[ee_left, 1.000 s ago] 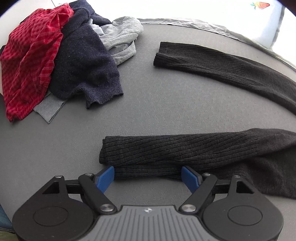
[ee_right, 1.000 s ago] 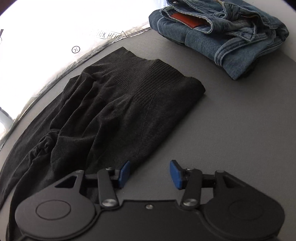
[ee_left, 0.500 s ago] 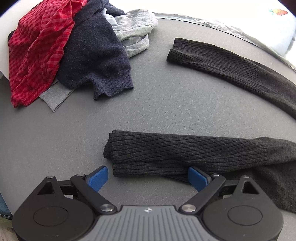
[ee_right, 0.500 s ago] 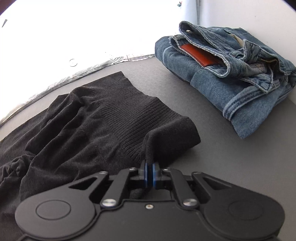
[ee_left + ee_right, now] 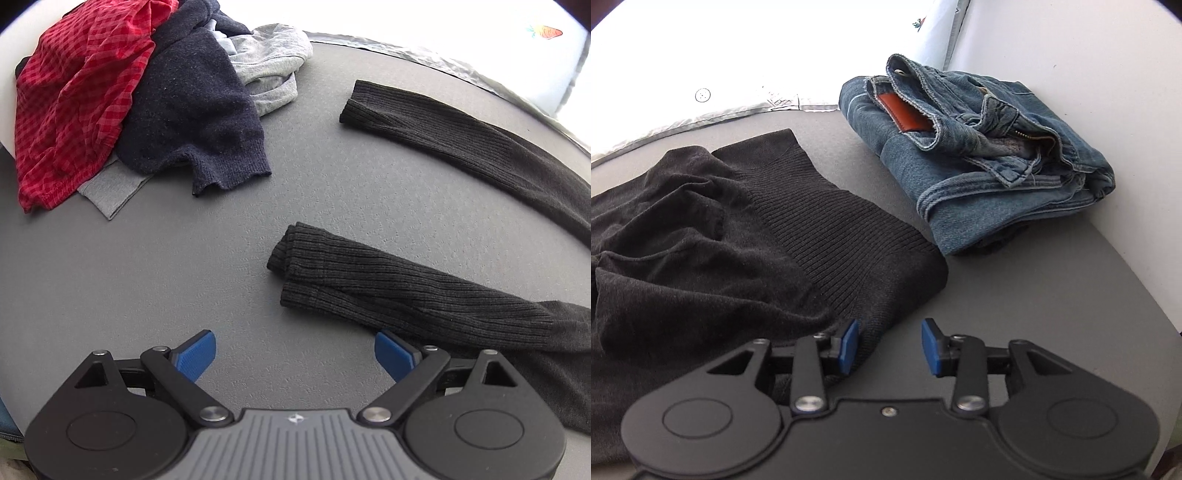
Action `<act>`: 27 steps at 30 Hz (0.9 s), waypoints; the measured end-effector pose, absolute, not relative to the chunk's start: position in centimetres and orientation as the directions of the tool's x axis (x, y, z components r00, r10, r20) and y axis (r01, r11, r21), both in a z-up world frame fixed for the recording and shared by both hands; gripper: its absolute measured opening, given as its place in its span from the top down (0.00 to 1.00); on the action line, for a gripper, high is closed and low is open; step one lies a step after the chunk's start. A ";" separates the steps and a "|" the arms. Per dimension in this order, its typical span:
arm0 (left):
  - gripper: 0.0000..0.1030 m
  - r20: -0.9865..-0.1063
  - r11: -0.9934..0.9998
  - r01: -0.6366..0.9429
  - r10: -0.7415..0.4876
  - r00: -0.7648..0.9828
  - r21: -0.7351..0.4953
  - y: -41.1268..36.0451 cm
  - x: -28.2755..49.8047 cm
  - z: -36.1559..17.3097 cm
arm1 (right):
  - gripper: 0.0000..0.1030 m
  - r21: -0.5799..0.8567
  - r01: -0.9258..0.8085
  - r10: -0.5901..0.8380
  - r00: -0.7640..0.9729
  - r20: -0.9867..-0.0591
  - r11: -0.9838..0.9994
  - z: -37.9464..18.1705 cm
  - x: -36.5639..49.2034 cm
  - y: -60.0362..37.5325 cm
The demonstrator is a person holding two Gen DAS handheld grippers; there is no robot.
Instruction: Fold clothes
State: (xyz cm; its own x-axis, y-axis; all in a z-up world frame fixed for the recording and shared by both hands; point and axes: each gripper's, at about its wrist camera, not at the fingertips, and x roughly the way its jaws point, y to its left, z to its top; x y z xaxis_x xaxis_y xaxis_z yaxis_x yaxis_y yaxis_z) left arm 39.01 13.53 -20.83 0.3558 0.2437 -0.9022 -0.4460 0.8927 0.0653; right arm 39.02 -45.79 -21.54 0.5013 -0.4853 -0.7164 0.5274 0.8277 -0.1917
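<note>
Black sweater (image 5: 746,236) spread on grey bench (image 5: 147,280), sleeves (image 5: 406,291) out, hem beside folded jeans (image 5: 979,173); heap of red, navy, grey clothes (image 5: 147,99) far left; left tool (image 5: 295,354) wide open, empty; right tool (image 5: 890,345) just reopened, nothing pinched.

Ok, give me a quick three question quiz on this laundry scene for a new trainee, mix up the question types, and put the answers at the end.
1. True or false: the right tool is clamped on the black sweater.
2. Which garment lies folded beside the sweater's hem? A) red checked shirt B) blue jeans C) grey towel
3. Fill in: in the left wrist view, the navy sweater lies between the red checked shirt and a light ____ garment.

Key
1. False: its jaws have just been opening, and the sweater's hem sits by the left pad, unpinched.
2. B, the blue jeans.
3. grey
</note>
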 end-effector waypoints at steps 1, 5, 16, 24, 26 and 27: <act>0.10 -0.901 0.894 -0.443 0.242 0.359 0.064 13.7 38.8 -20.8 | 0.65 -0.181 0.524 -0.481 0.520 -0.706 0.832 -21.1 38.9 -45.0; 0.10 -0.899 0.913 -0.400 0.238 0.367 0.079 14.3 38.0 -20.7 | 0.96 -0.107 0.437 -0.388 0.628 -0.675 0.893 -19.7 38.4 -40.9; 0.10 -0.913 0.941 -0.336 0.173 0.371 0.042 18.8 38.5 -21.4 | 0.98 0.186 -0.113 0.213 0.668 -0.713 0.976 -21.8 40.2 -21.3; 0.10 -0.913 0.967 -0.256 0.091 0.399 -0.015 19.7 41.3 -22.0 | 0.98 0.100 -0.323 0.272 0.550 -0.790 0.941 -22.0 44.5 -11.7; 0.10 -0.909 0.970 -0.241 0.066 0.411 -0.038 19.6 41.6 -22.1 | 0.98 0.076 -0.324 0.253 0.551 -0.795 0.943 -21.9 46.2 -10.9; 0.10 -0.908 0.971 -0.237 0.059 0.416 -0.045 19.6 41.7 -22.1 | 0.98 0.066 -0.321 0.244 0.553 -0.797 0.945 -21.9 47.1 -10.6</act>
